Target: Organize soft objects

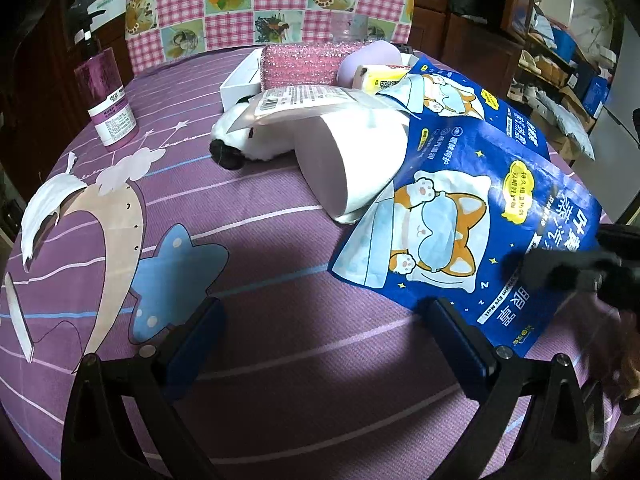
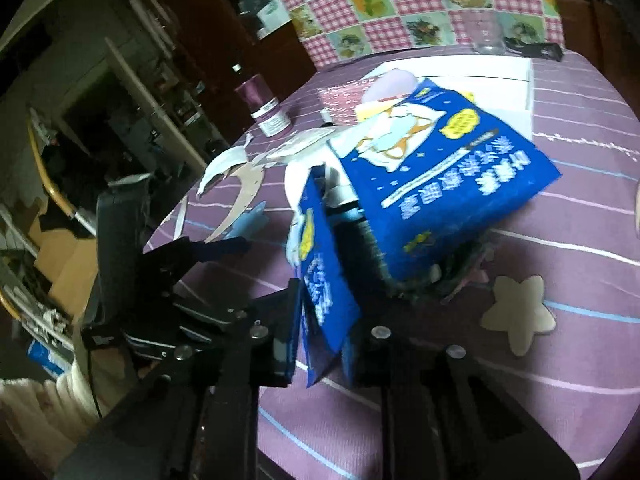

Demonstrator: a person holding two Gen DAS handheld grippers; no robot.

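A blue eye-mask pouch with a corgi print is lifted above the purple tablecloth, gripped at its lower right corner by my right gripper. In the right wrist view my right gripper is shut on that pouch's edge. A second blue pouch lies behind it, also seen in the left wrist view. My left gripper is open and empty, low over the cloth. A white paper roll, a black-and-white plush and a clear labelled packet lie beyond.
A white box holds a pink sparkly item, a lilac soft object and a yellow packet. A purple bottle stands at left. A checkered chair cover is behind the table.
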